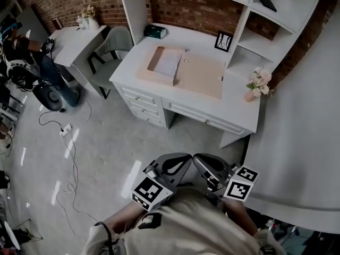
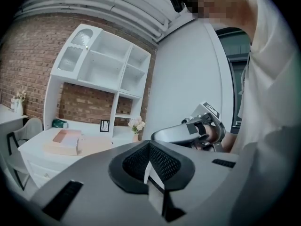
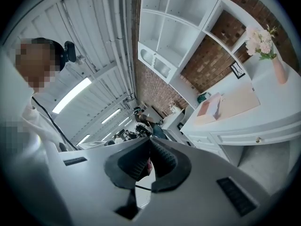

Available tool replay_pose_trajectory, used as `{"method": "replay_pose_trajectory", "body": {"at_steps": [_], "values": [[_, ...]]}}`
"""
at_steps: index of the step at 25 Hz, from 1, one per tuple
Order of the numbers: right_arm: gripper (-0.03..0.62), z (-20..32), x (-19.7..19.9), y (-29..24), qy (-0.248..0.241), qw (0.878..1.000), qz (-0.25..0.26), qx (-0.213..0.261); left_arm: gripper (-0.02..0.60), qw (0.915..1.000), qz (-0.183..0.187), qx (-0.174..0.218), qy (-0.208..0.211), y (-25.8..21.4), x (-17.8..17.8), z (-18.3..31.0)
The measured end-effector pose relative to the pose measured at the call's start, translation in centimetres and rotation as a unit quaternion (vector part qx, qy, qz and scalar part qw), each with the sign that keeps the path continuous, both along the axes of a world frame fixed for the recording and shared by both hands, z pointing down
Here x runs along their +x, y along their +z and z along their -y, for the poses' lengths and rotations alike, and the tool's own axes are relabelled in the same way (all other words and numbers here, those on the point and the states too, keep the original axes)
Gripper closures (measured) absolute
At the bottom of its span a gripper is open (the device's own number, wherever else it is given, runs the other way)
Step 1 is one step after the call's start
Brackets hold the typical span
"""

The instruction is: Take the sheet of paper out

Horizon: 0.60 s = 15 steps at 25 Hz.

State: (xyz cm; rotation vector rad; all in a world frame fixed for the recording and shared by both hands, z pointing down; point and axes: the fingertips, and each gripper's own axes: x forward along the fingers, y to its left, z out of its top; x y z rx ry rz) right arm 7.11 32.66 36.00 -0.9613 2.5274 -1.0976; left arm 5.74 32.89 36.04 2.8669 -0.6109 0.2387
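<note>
- A white paper (image 1: 169, 62) lay flat in an open tan box (image 1: 202, 77) toward the desk's (image 1: 239, 113) left edge.
- The left gripper (image 2: 149, 144) and right gripper (image 3: 149, 143) were both closed and empty.

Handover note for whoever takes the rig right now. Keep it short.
Left gripper: shut, empty, held close in front of the body.
Right gripper: shut, empty, beside the left one.
Sheet of paper: lying in the open tan box on the white desk, well ahead of both grippers.
Done: nothing yet; the sheet is untouched.
Left: step up to the desk, open a gripper, pinch the sheet and lift it out.
</note>
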Motion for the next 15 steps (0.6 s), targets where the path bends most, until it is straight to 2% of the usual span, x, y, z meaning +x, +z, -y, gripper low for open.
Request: {"method": "replay_pose_trajectory", "body": {"at_steps": [5, 12, 13, 15], "values": [[0.568, 3.0, -2.5, -0.2, 0.007, 1.000, -0.019, -0.002, 0.565, 1.0000, -0.004, 0.004, 0.006, -0.3, -2.5, 3.1], [0.568, 6.7, -7.1, -0.5, -0.009, 0.999, -0.046, -0.001, 0.565, 0.9996, -0.014, 0.021, 0.012, -0.6, -7.0, 6.7], [0.566, 7.2, -7.7, -0.6, -0.014, 0.999, -0.050, -0.001, 0.565, 0.9995, -0.017, 0.026, 0.006, -0.8, -7.8, 7.6], [0.567, 8.0, -8.8, -0.7, -0.021, 0.998, -0.053, -0.004, 0.565, 0.9986, -0.028, 0.026, -0.035, -1.3, -10.2, 10.1]]}}
